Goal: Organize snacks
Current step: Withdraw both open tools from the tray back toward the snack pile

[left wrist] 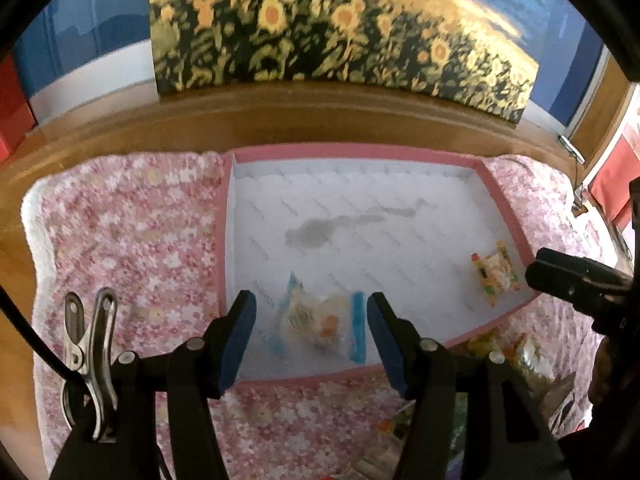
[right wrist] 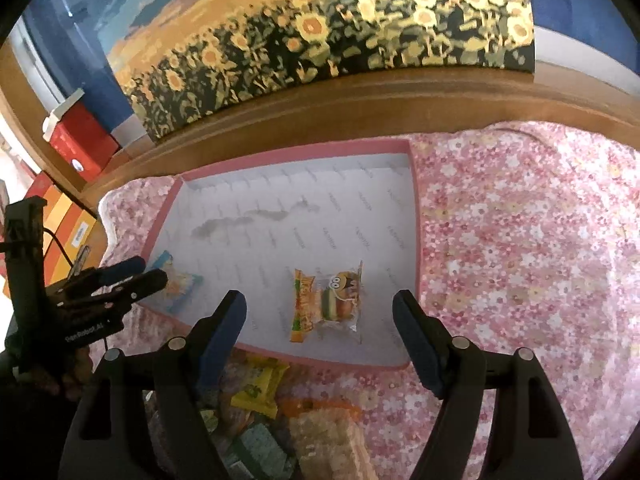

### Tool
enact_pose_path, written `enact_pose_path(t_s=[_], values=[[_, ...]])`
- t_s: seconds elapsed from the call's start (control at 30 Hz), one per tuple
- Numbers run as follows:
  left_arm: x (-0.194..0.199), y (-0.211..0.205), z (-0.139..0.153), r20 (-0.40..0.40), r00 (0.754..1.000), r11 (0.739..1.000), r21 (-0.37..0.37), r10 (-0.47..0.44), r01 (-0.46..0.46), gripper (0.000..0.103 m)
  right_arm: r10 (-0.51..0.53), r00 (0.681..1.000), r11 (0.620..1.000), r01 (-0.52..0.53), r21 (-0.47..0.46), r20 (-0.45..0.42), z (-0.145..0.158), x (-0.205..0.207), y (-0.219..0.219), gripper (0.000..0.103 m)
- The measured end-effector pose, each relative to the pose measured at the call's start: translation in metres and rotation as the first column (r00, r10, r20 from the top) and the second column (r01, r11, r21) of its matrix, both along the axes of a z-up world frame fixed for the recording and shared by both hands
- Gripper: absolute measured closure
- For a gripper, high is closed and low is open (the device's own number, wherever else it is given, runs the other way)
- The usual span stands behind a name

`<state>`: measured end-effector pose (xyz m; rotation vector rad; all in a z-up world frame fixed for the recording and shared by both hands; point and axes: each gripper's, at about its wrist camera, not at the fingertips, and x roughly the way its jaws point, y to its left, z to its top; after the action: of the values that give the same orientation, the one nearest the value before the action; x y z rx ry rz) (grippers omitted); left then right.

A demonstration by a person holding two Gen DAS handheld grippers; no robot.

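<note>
Sunflower artwork backs a wooden bench (left wrist: 280, 120) spread with a pink floral cloth (left wrist: 132, 232), on which sits a shallow pink-rimmed tray (left wrist: 352, 151) holding two snack packets: a blue-edged packet (left wrist: 320, 320) at its near left and a burger-print packet (right wrist: 332, 300) at its near right. Left tool (left wrist: 311, 334) and right tool (right wrist: 320, 332) each stand spread above their packet, pinching nothing. Both placements appear complete; the next move calls for reaching to the loose snack pile (right wrist: 272, 420) just outside the tray's near rim.
</note>
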<state>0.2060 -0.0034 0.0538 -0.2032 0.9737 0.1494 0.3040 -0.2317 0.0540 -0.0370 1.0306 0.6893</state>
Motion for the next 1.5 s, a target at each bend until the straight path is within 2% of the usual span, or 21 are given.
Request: enact_pose_path(t_s=[0.4, 0.8, 1.13, 1.5], values=[[-0.033, -0.007, 0.037, 0.09, 0.996, 0.999, 0.043, -0.01, 0.007, 0.042, 0.022, 0.994, 0.999, -0.026, 0.04, 0.104, 0.034, -0.033, -0.009, 0.026], [-0.063, -0.031, 0.064, 0.163, 0.985, 0.995, 0.091, -0.056, 0.041, 0.04, 0.027, 0.983, 0.996, -0.041, 0.075, 0.184, 0.063, -0.063, -0.022, 0.026], [-0.085, -0.045, 0.072, 0.19, 0.979, 0.99, 0.136, -0.072, 0.047, 0.04, 0.041, 0.973, 0.993, -0.065, 0.098, 0.227, 0.074, -0.084, -0.03, 0.026], [-0.11, -0.061, 0.068, 0.168, 0.977, 0.989, 0.093, -0.128, 0.114, 0.04, -0.011, 0.973, 0.993, -0.016, 0.117, 0.232, 0.079, -0.119, -0.052, 0.026]])
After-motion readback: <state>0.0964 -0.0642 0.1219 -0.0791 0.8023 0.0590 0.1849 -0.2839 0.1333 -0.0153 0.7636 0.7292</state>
